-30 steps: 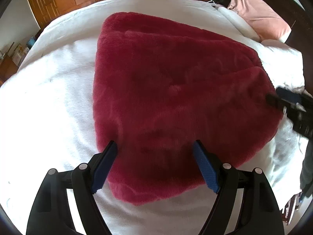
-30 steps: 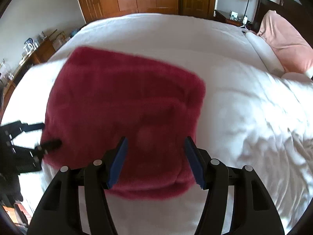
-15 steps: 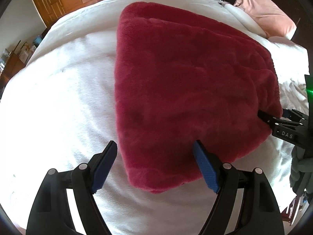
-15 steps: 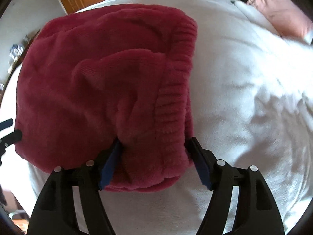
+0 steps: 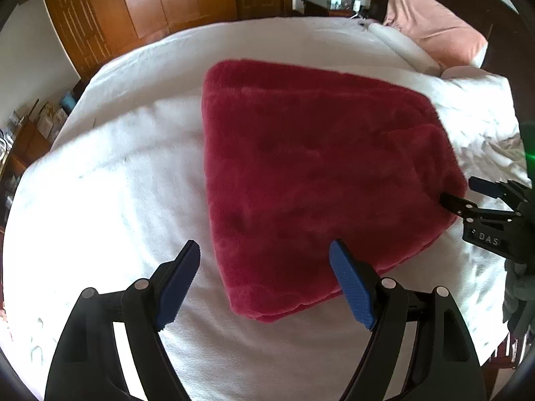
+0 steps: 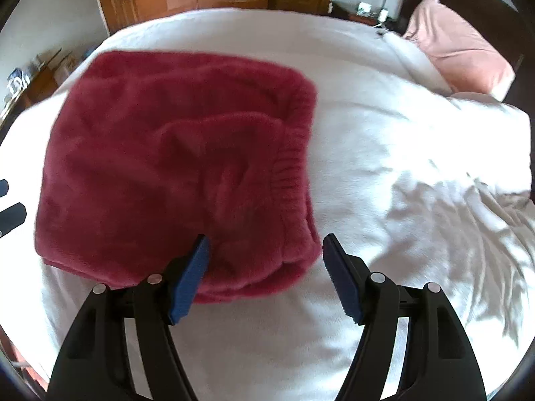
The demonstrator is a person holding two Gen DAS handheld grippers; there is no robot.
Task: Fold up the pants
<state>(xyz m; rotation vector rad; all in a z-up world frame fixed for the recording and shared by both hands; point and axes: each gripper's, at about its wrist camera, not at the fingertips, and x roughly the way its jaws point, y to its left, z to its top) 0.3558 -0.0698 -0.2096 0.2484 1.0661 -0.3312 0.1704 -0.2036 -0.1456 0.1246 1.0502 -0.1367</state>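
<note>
The dark red fleece pants lie folded into a thick pad on the white bed. My left gripper hovers open above their near left corner, and its pads touch nothing. In the right wrist view the pants show their ribbed waistband along the right side. My right gripper stands open over the near right corner; its left pad is over the fabric and its right pad is over bare sheet. Each gripper shows at the edge of the other view: right gripper, left gripper.
A pink pillow and a rolled white bolster lie at the head of the bed, far right. Wooden wardrobe doors stand behind the bed. The sheet is rumpled at the right. A cluttered low cabinet stands far left.
Both grippers have drawn back and up from the pants. The right gripper had the waistband corner between its jaws half a second ago; now its jaws stand wider and the corner lies free.
</note>
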